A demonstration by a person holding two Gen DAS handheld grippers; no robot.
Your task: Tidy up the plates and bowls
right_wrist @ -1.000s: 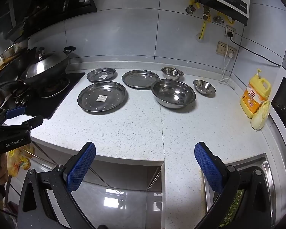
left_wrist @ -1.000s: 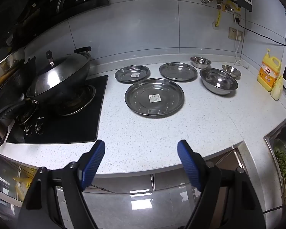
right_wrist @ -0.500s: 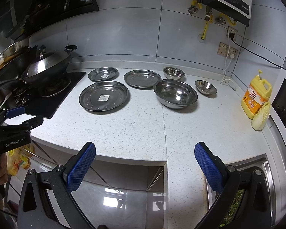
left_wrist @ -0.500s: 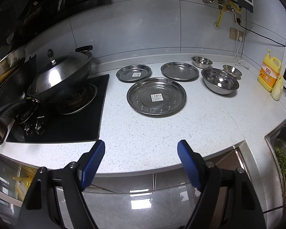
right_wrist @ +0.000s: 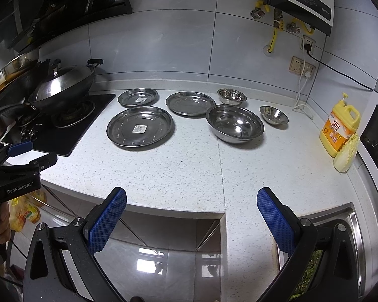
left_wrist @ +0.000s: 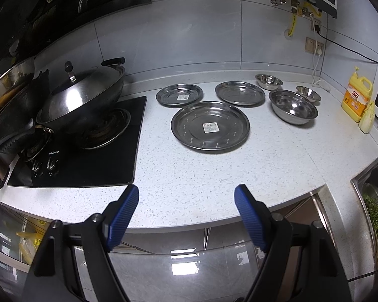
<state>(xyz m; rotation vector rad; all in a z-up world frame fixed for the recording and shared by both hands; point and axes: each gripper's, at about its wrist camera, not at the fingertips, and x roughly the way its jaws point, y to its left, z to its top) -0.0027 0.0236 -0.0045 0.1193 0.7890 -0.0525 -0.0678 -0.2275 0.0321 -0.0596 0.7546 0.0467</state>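
Note:
Three steel plates lie on the white counter: a large plate [left_wrist: 210,127] [right_wrist: 140,127] in front, a small plate [left_wrist: 179,95] [right_wrist: 138,97] behind it on the left, a medium plate [left_wrist: 242,93] [right_wrist: 190,103] behind on the right. A large steel bowl [left_wrist: 293,106] [right_wrist: 234,123] stands right of them, with two small bowls, one by the wall [left_wrist: 268,80] [right_wrist: 231,96] and one further right [left_wrist: 308,93] [right_wrist: 274,114]. My left gripper [left_wrist: 186,197] is open and empty at the counter's front edge. My right gripper [right_wrist: 192,200] is open and empty at the front edge.
A lidded wok [left_wrist: 80,98] sits on the black hob [left_wrist: 88,156] at the left. A yellow detergent bottle [right_wrist: 340,128] and a cabbage [right_wrist: 346,156] stand at the right. A sink [right_wrist: 340,216] lies at the near right. The left gripper shows in the right wrist view [right_wrist: 20,156].
Both grippers have crept slightly forward and to the left towards the counter; the dishes sit a little further right in both views. Nothing on the counter moved.

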